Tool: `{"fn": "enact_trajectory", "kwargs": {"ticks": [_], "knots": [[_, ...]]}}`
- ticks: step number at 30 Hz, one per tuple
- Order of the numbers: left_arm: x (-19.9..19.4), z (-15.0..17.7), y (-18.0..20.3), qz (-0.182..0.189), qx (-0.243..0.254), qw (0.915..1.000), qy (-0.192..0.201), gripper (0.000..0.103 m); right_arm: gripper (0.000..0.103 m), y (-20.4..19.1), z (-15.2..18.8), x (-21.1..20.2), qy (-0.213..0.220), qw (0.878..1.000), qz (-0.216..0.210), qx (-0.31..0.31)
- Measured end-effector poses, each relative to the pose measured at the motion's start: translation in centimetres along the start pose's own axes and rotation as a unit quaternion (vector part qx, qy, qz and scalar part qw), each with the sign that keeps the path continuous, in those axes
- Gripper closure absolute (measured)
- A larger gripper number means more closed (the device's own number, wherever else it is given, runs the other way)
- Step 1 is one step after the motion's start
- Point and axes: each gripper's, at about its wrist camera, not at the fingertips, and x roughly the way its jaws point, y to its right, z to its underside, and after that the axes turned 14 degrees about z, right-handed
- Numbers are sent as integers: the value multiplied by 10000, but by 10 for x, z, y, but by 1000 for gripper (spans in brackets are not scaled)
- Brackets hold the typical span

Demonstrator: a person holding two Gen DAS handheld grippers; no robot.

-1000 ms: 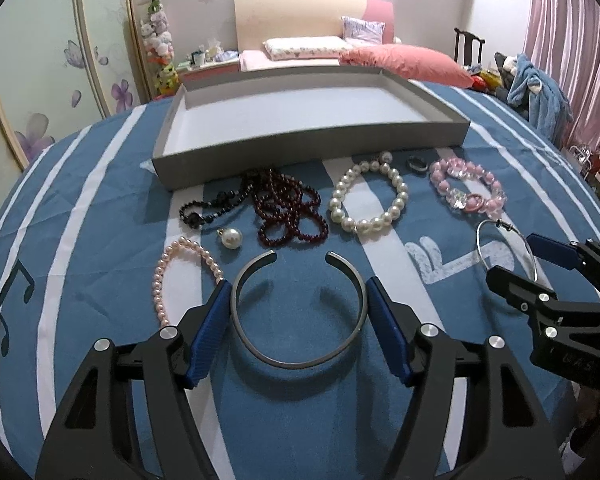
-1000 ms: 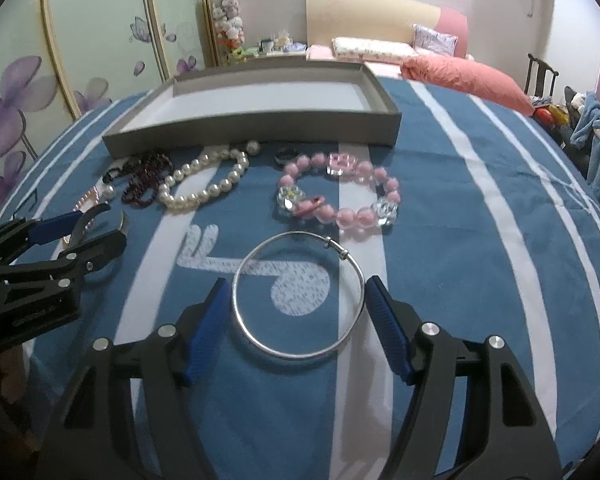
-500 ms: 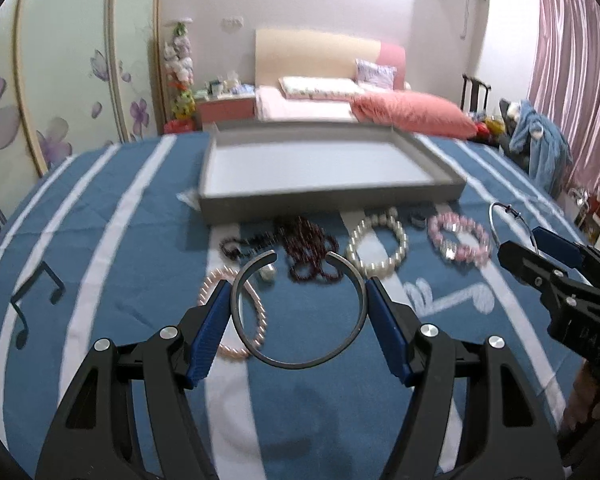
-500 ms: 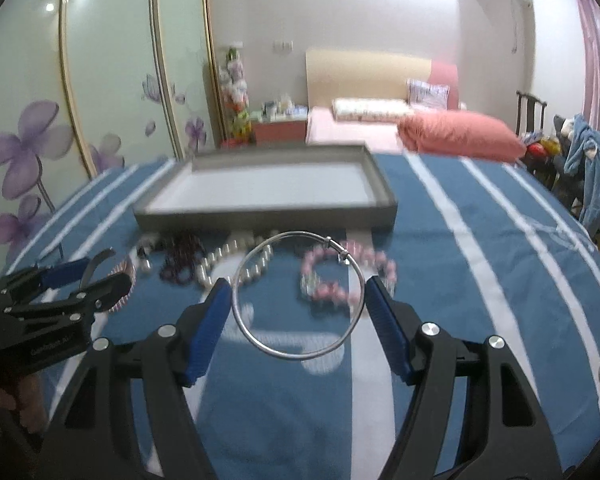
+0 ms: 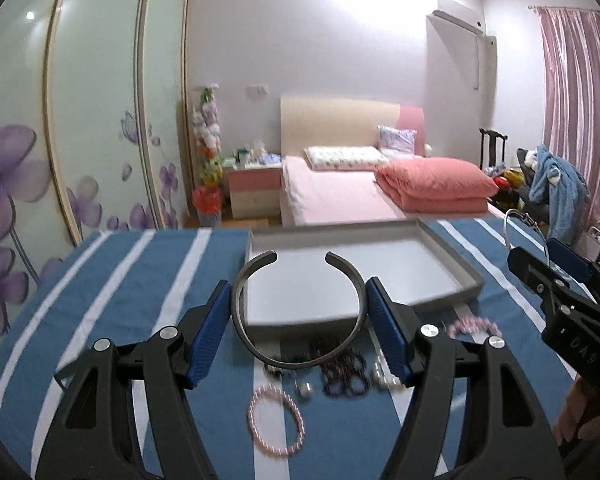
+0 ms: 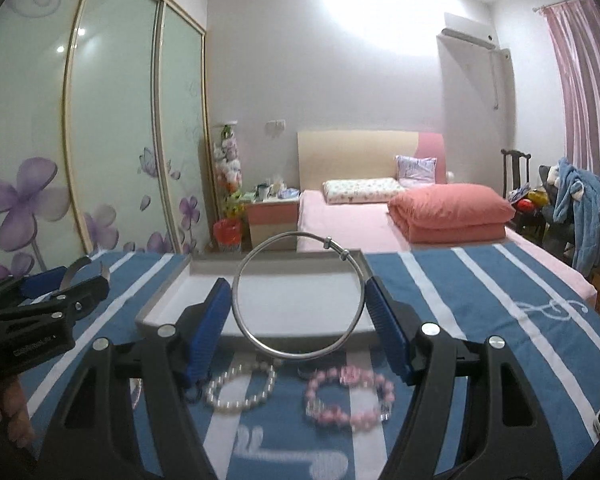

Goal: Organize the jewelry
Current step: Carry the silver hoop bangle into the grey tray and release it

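My left gripper (image 5: 298,312) is shut on a dark open cuff bangle (image 5: 260,354), held in the air in front of the grey tray (image 5: 466,280). My right gripper (image 6: 298,312) is shut on a thin silver hoop bangle (image 6: 292,354), also raised before the tray (image 6: 152,312). The right gripper shows at the right of the left wrist view (image 5: 556,280); the left gripper shows at the left of the right wrist view (image 6: 48,300). Below lie a small pink bead bracelet (image 5: 276,420), dark red beads (image 5: 344,372), a white pearl bracelet (image 6: 240,386) and a pink crystal bracelet (image 6: 350,400).
The jewelry lies on a blue cloth with white stripes (image 5: 112,280). A loose pearl (image 5: 306,390) sits by the dark beads. Beyond the table stand a pink bed (image 6: 380,216), a nightstand (image 5: 252,184) and sliding wardrobe doors (image 6: 112,140).
Both grippers have risen from the cloth, each lifting its bangle, and tilted up toward the tray and the room. The other jewelry stays on the cloth.
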Motion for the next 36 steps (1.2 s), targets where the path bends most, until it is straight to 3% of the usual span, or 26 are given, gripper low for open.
{"fn": "enact_trajectory", "kwargs": {"ticks": [14,28,36], "knots": [[55,-14,-7,-140,-84,9998,74,35,36,-19,-29,72,16,9996,249,130],[108,-13,-19,-117,-119,9994,-317,35,36,-43,-18,154,-753,9970,153,-33],[135,-10,-28,18,-249,9970,-733,35,35,-54,0,189,-1446,9895,31,-2]]}}
